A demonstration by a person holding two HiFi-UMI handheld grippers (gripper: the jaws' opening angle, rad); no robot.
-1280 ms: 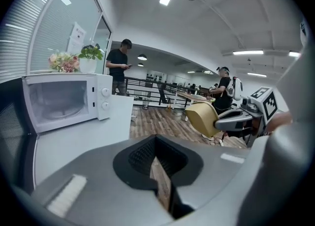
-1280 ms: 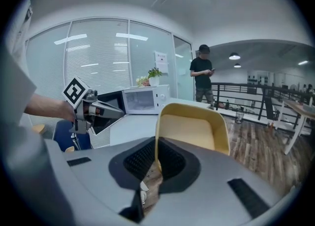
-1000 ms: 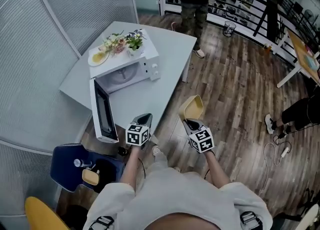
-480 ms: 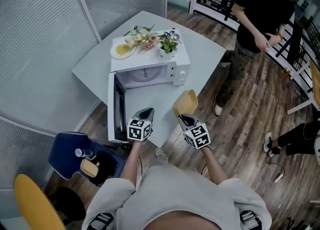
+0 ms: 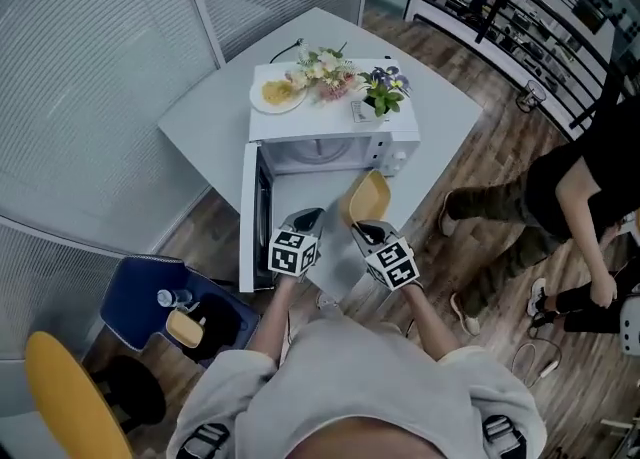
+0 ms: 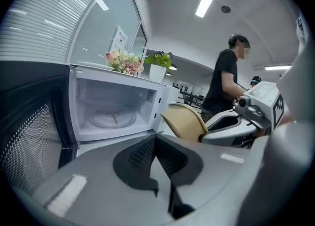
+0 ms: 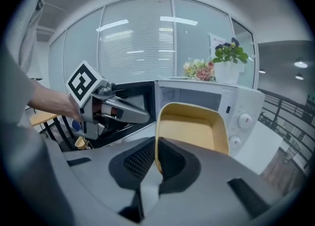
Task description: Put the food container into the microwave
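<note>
pale grey surface [image 5: 200,127] carries a white microwave oven [image 5: 330,129], door open, over wood-plank floor [image 5: 490,137]. right gripper [image 5: 362,231] jaws pinch the yellow plastic food container [image 5: 368,197] before the cavity; left gripper [image 5: 308,217] jaws pressed together.

On microwave [image 5: 320,122]: plate [image 5: 277,94], flowers [image 5: 322,69], potted plant [image 5: 383,97]. Before microwave's open mouth: food container [image 5: 368,197], left tongs [image 5: 308,217]. Beneath microwave: desk [image 5: 210,117].
</note>
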